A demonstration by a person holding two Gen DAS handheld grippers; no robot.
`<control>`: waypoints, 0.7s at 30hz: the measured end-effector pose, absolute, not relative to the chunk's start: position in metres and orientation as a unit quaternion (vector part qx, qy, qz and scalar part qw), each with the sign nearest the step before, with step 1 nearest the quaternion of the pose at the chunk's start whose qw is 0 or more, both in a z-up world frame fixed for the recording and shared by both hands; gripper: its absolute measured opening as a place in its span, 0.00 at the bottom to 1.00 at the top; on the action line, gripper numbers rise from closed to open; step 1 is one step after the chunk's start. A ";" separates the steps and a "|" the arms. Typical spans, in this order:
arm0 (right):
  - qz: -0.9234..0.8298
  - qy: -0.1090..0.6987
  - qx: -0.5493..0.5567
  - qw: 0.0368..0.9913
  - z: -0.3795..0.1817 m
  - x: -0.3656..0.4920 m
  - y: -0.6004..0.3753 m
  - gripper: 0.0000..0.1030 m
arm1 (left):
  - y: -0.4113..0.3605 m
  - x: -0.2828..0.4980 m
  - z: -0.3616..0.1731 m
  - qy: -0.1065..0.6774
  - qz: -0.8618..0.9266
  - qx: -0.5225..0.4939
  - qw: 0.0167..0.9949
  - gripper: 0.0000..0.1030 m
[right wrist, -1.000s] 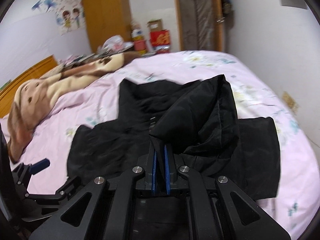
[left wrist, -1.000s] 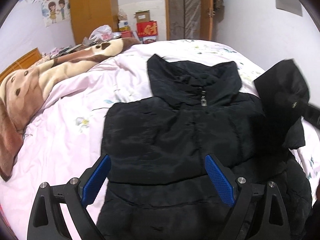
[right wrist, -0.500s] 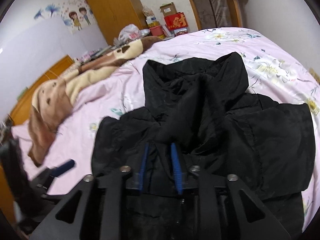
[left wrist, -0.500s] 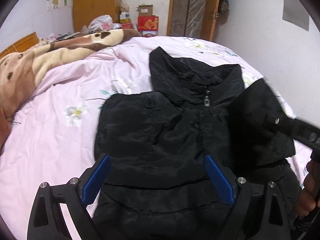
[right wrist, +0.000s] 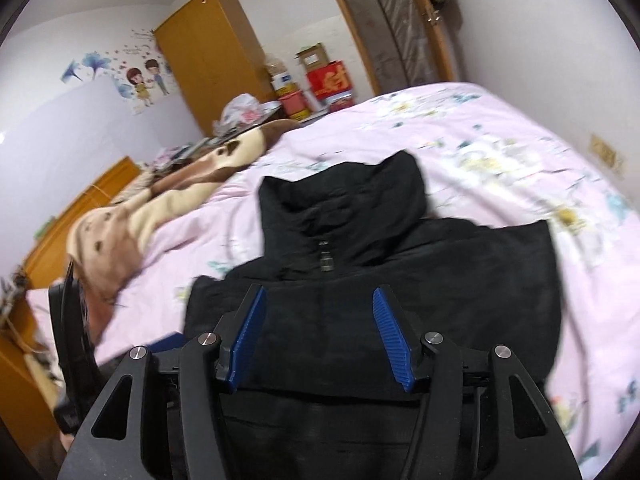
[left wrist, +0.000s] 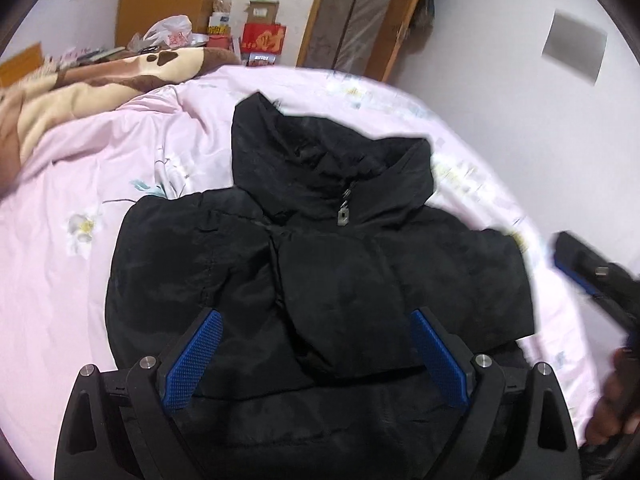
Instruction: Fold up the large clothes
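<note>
A black padded jacket (left wrist: 320,272) lies front up on the pink bed, collar and zip pull (left wrist: 343,216) at the far end. Both sleeves are folded across its chest; the right sleeve (left wrist: 344,304) lies on top. My left gripper (left wrist: 316,360) is open and empty above the jacket's lower half. My right gripper (right wrist: 320,332) is open and empty above the jacket (right wrist: 400,288). It also shows in the left wrist view (left wrist: 592,276) at the right edge, off the jacket.
The pink flowered bedsheet (left wrist: 80,240) surrounds the jacket. A brown and cream blanket (left wrist: 92,84) lies at the far left of the bed. A wooden wardrobe (right wrist: 208,60), boxes (right wrist: 328,76) and a door stand beyond the bed. A white wall is on the right.
My right gripper carried the right sleeve leftwards over the chest, opened and let it go, then drew back to the right. The left gripper stayed open and tilted slightly closer.
</note>
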State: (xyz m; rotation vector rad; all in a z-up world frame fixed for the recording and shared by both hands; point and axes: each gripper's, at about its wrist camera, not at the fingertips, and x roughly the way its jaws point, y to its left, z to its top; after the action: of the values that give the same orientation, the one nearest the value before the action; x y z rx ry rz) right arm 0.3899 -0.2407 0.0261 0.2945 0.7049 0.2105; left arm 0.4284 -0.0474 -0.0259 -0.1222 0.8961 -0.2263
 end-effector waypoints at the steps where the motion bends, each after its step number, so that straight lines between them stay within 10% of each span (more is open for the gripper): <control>1: 0.092 0.345 0.133 0.925 0.025 0.390 -0.243 0.55 | -0.055 0.435 -0.031 0.438 -0.110 -0.040 0.891 0.92; 5: 0.038 0.358 0.075 0.930 0.012 0.388 -0.249 0.55 | -0.067 0.451 -0.047 0.450 -0.074 -0.008 0.890 0.91; 11: 0.008 0.385 0.092 0.918 -0.013 0.387 -0.271 0.55 | -0.075 0.459 -0.062 0.462 -0.063 -0.006 0.885 0.12; 21: -0.019 0.371 0.107 0.922 -0.006 0.379 -0.287 0.55 | -0.042 0.434 0.013 0.348 -0.039 -0.002 0.937 0.05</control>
State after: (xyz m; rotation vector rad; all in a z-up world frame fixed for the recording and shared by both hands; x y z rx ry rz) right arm 0.3793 -0.2873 -0.0056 0.2188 0.7626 -0.0390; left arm 0.4344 -0.0420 0.0130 -0.0034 0.7109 -0.0791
